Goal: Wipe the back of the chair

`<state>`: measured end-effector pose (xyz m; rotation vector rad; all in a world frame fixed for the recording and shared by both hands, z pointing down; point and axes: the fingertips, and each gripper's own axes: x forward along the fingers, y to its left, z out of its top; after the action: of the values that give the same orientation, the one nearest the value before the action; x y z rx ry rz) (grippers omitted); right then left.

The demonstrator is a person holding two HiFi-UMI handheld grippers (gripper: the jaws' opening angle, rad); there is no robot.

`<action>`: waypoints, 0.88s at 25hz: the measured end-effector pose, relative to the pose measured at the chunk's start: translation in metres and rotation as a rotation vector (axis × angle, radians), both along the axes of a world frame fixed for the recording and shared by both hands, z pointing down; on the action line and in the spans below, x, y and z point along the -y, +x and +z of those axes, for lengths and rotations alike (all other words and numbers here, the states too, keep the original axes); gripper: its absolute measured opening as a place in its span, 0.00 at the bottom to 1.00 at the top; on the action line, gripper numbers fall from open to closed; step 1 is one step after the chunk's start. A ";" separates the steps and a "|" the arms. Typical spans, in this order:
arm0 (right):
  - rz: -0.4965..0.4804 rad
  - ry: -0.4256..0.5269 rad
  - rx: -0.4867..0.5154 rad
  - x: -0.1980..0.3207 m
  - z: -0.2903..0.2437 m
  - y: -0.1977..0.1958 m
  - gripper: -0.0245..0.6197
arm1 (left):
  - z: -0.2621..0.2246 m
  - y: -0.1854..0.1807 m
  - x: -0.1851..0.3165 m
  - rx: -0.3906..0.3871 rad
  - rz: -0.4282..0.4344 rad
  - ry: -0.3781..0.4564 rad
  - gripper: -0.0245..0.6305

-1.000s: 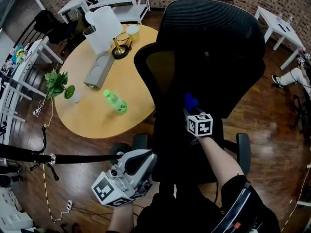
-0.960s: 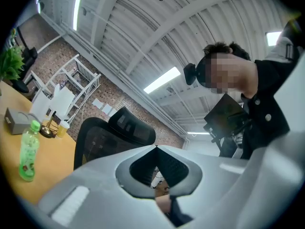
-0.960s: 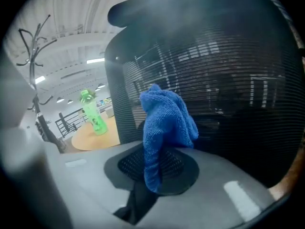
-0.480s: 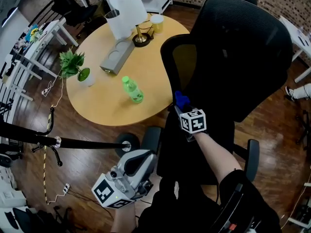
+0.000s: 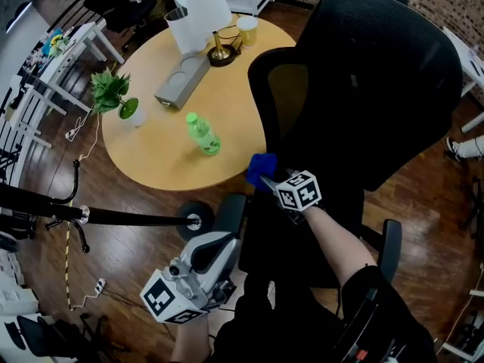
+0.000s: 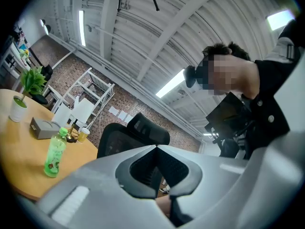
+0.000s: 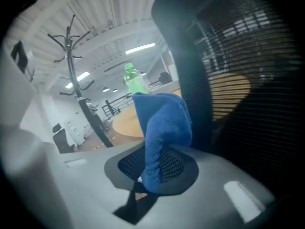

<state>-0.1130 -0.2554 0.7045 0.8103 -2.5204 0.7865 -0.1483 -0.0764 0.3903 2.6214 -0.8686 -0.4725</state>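
Observation:
The black mesh office chair fills the right of the head view, its back turned to me. My right gripper is shut on a blue cloth at the left edge of the chair back, low down. In the right gripper view the blue cloth stands up from the jaws beside the chair's black frame. My left gripper hangs low near my body, away from the chair, with its jaws closed and nothing between them. The chair shows far off in the left gripper view.
A round wooden table stands left of the chair with a green bottle, a potted plant, a grey box and a white lamp. A black pole crosses low on the left. White desks line the back.
My right gripper has slid left with the blue cloth, from the middle of the chair back to its left edge. The left gripper has stayed where it was.

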 end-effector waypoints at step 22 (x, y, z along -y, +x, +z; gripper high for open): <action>0.703 -0.045 -0.246 -0.021 0.013 0.347 0.12 | -0.010 0.175 0.015 -0.011 0.401 0.031 0.03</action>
<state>0.2342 -0.2339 0.7177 1.6977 -1.9828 0.8706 0.0269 -0.0914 0.3808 2.7211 -0.3166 -0.3914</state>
